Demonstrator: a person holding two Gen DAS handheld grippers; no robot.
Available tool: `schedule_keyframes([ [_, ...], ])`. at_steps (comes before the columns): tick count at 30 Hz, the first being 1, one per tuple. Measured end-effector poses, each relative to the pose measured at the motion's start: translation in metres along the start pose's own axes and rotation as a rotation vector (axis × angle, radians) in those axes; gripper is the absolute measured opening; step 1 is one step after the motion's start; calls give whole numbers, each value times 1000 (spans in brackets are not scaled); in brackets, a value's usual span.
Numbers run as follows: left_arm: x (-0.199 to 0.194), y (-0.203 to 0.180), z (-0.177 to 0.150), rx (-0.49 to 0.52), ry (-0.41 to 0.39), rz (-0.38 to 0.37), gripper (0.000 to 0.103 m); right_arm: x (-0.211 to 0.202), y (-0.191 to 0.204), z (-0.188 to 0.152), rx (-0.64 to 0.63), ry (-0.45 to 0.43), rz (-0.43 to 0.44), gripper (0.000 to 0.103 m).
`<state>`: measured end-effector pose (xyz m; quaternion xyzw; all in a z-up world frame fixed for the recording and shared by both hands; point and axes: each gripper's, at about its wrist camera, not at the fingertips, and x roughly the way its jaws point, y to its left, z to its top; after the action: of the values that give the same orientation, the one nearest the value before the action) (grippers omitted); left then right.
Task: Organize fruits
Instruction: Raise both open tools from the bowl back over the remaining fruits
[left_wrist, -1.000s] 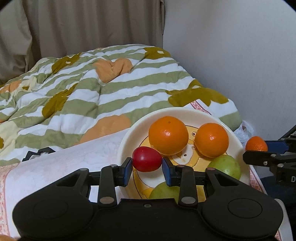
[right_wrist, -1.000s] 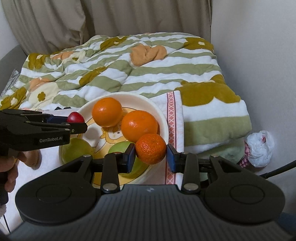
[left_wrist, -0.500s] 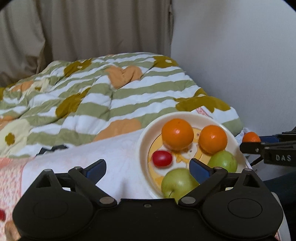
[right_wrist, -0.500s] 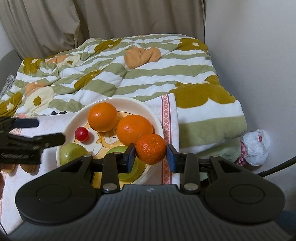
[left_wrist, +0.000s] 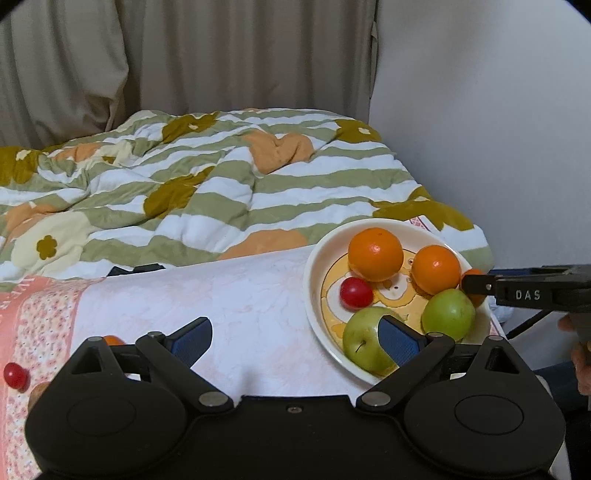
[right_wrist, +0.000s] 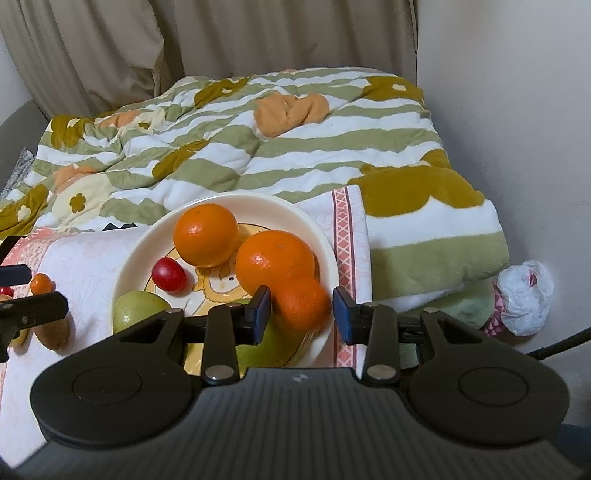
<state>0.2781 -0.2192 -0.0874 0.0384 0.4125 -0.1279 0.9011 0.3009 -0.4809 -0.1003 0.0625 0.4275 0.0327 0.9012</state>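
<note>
The right hand-held gripper (right_wrist: 301, 308) has just been opening its jaws, and the small mandarin (right_wrist: 302, 303) that it was holding a second ago is now free between them: the picture shows it blurred, with a clear gap to the right pad, so I judge it is dropping onto the near edge of the plate (right_wrist: 317, 236), just in front of the fingertips and touching the big orange (right_wrist: 275, 260) behind it. The left hand-held gripper (left_wrist: 295, 338) is wide open and empty; half a second ago it was already spread, and one second ago it was closed on the red cherry tomato (left_wrist: 355, 293). This tomato now lies on the plate, ahead and to the right of the left fingertips, beside the other orange (left_wrist: 375, 254) and behind the green apple (left_wrist: 367, 343), which sits right at the right pad. The second green apple (left_wrist: 448, 314) is further right. So both hands have delivered their fruit, and the plate now carries six pieces. The task is not finished, I think: near the left finger of the left gripper, on the cloth-covered tabletop (left_wrist: 229, 295), I still see a small orange fruit (left_wrist: 112, 339) and another red tomato (left_wrist: 16, 374), and something brown at the edge, too hidden to name.
</note>
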Motion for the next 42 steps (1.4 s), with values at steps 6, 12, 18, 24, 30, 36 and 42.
schedule_keyframes([
  [6,-16,1,-11,-17,-15,19,99,-19,8,-2,-33,-77,-20,103],
  [12,-38,-1,-21,-40,-44,40,99,-36,12,-4,-58,-84,-11,103],
  [18,-76,-1,-33,-79,-124,81,99,-59,21,-9,-77,-98,18,103],
  [24,-114,7,-51,-112,-166,146,99,-86,36,-16,-118,-123,55,103],
  [30,-146,26,-68,-154,-195,212,99,-103,58,-22,-162,-132,87,103],
  [36,-164,61,-86,-196,-190,275,99,-111,88,-33,-186,-128,111,103],
  [42,-166,109,-99,-216,-165,283,99,-106,128,-42,-207,-107,124,103],
])
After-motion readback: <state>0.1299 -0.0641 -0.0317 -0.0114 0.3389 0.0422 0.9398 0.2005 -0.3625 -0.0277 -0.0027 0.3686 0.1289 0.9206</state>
